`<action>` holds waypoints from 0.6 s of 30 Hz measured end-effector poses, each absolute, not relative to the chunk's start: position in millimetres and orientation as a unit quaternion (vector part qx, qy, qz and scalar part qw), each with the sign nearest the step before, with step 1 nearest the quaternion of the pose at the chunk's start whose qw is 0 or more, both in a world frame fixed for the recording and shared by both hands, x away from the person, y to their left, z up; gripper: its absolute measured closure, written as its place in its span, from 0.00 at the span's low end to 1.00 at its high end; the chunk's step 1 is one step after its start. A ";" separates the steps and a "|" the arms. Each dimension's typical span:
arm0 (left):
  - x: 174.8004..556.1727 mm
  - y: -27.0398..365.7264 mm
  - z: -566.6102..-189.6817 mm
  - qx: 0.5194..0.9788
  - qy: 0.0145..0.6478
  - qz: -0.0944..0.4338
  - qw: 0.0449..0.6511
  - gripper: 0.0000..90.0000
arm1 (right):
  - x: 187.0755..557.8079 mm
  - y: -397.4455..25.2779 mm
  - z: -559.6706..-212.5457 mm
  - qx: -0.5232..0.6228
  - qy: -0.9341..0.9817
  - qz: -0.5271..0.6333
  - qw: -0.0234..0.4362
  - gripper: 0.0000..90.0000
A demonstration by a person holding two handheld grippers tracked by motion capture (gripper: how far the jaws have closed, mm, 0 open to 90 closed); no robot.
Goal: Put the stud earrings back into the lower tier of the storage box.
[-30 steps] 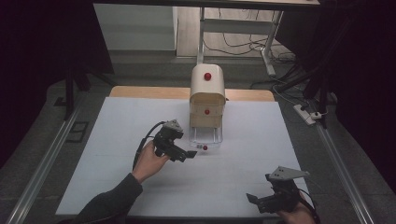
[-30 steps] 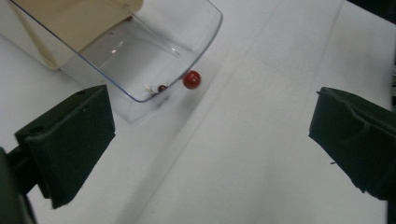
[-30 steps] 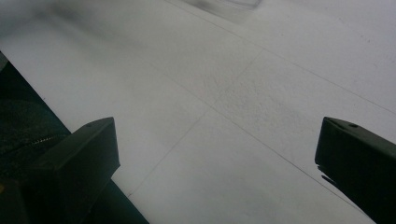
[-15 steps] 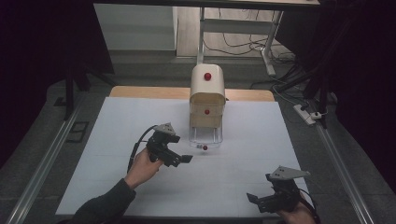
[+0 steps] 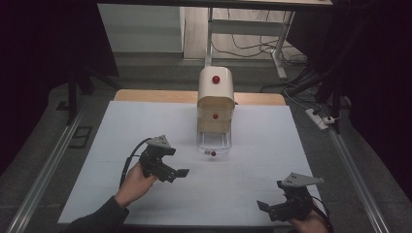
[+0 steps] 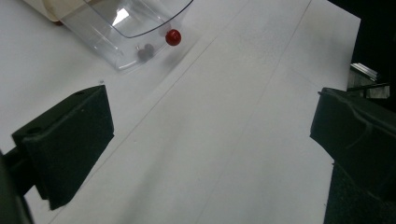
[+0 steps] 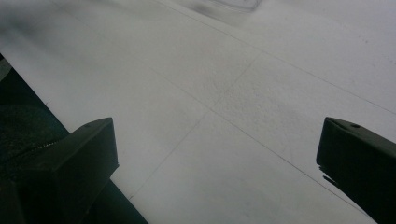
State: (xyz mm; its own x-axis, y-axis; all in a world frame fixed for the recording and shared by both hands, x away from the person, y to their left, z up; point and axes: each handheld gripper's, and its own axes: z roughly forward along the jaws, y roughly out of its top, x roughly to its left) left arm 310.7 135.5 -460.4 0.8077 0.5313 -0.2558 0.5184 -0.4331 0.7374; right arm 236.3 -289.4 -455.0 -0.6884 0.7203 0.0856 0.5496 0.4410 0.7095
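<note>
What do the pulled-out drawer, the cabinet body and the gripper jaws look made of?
Drawer: clear glossy plastic, the white table showing through its walls. Small cabinet: cream, smooth, probably moulded plastic; hard to confirm. Left gripper jaws: matte black, likely plastic or rubbery pads; no shine.

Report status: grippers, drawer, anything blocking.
Left gripper open, clear of the drawer. Right gripper open, near the table edge. Clear drawer pulled out, red knob free. Nothing between.
</note>
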 end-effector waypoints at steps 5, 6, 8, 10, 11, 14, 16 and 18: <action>300.9 146.7 -459.8 0.844 0.317 0.012 0.432 0.00 | 236.3 -289.2 -455.0 0.377 0.841 0.369 0.116 0.00; 298.8 149.3 -459.6 0.844 0.319 0.014 0.431 0.00 | 236.3 -289.2 -455.0 0.377 0.841 0.370 0.116 0.00; 293.7 154.5 -459.4 0.843 0.320 0.017 0.433 0.00 | 236.3 -289.2 -455.0 0.377 0.841 0.370 0.116 0.00; 288.7 159.7 -459.1 0.843 0.323 0.021 0.430 0.00 | 236.2 -289.3 -455.1 0.376 0.841 0.370 0.115 0.00; 286.2 162.2 -459.1 0.843 0.324 0.024 0.430 0.00 | 236.2 -289.3 -455.0 0.377 0.841 0.370 0.116 0.00; 279.0 169.9 -459.8 0.843 0.330 0.031 0.423 0.00 | 236.2 -289.1 -455.1 0.376 0.842 0.370 0.116 0.00; 274.6 175.6 -461.1 0.842 0.336 0.030 0.421 0.00 | 236.0 -289.0 -454.9 0.376 0.842 0.369 0.117 0.00; 270.5 182.0 -462.7 0.840 0.343 0.029 0.420 0.00 | 236.2 -288.8 -455.1 0.376 0.842 0.369 0.115 0.00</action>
